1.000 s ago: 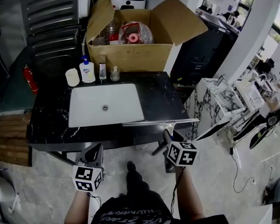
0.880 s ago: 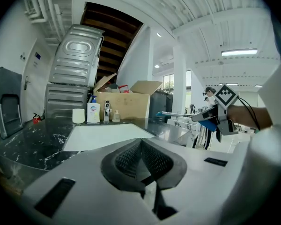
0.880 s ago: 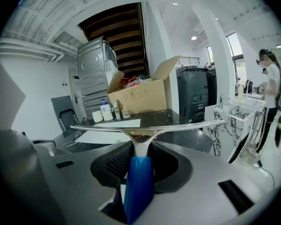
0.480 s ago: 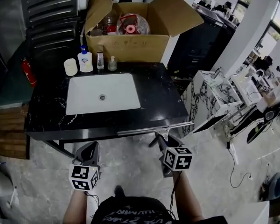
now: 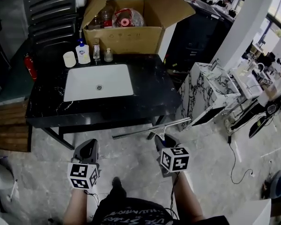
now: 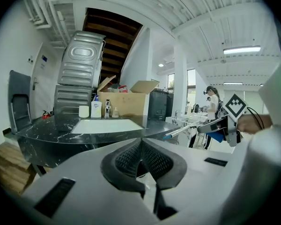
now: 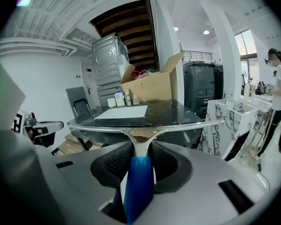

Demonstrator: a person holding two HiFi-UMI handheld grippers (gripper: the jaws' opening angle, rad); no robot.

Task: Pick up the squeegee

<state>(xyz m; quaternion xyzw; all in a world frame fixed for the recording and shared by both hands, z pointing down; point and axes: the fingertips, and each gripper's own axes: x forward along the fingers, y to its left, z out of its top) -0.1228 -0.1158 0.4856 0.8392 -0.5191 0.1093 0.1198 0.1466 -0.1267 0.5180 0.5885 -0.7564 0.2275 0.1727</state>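
The squeegee (image 5: pixel 152 128), a long metal blade on a blue handle, hangs level over the floor just in front of the black counter (image 5: pixel 154 95). My right gripper (image 5: pixel 158 139) is shut on the blue handle (image 7: pixel 138 182), and the blade (image 7: pixel 145 125) runs crosswise ahead of the jaws. My left gripper (image 5: pixel 87 149) is lower left, over the floor, with its pads (image 6: pixel 131 158) closed together and nothing between them. From the left gripper view (image 6: pixel 141 146) the squeegee (image 6: pixel 182 130) shows at the right, out past the counter's edge.
A white sink (image 5: pixel 98 82) is set in the counter, with bottles (image 5: pixel 83 54) and an open cardboard box (image 5: pixel 131 39) behind it. A marble-patterned cabinet (image 5: pixel 206 90) stands at the right, with a person (image 5: pixel 274 90) beyond it. A red fire extinguisher (image 5: pixel 29 67) is at the left.
Both grippers have drawn back from the counter. The squeegee, held in the right gripper throughout, has come off the counter's front edge and now hangs over the floor.
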